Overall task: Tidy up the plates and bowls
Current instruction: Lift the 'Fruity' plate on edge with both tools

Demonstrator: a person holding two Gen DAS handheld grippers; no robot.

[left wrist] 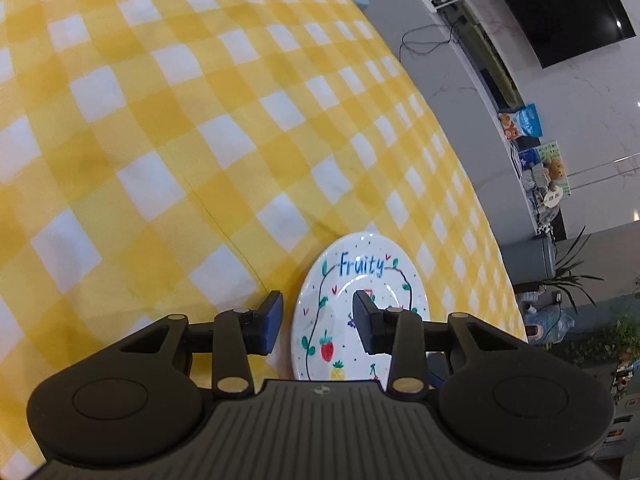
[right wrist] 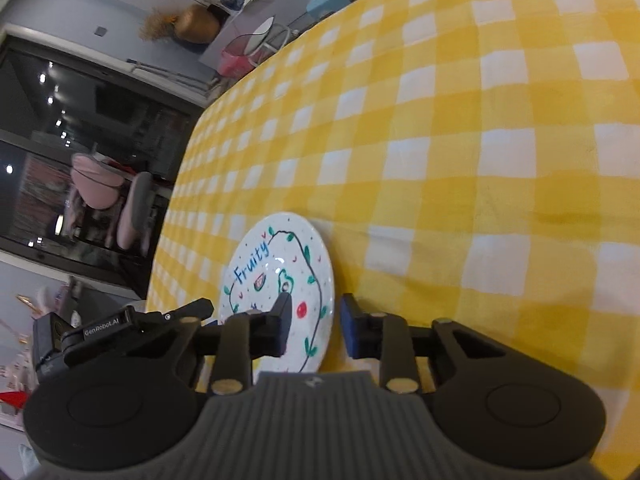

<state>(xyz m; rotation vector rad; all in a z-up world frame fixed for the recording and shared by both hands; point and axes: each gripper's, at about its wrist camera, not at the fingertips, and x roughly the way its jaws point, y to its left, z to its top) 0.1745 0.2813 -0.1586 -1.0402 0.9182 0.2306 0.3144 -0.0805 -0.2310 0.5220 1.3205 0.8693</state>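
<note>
A white plate painted with fruit and the word "Fruity" lies on the yellow checked tablecloth. My left gripper is open, its jaws straddling the plate's near rim, one pad over the plate and one outside it. The same kind of plate shows in the right wrist view. My right gripper is open and straddles that plate's rim the same way. The left gripper shows at the left of the right wrist view.
The tablecloth covers the table. The table edge runs along the right of the left view and the left of the right view. Beyond it are a TV, a shelf with boxes, plants and a chair.
</note>
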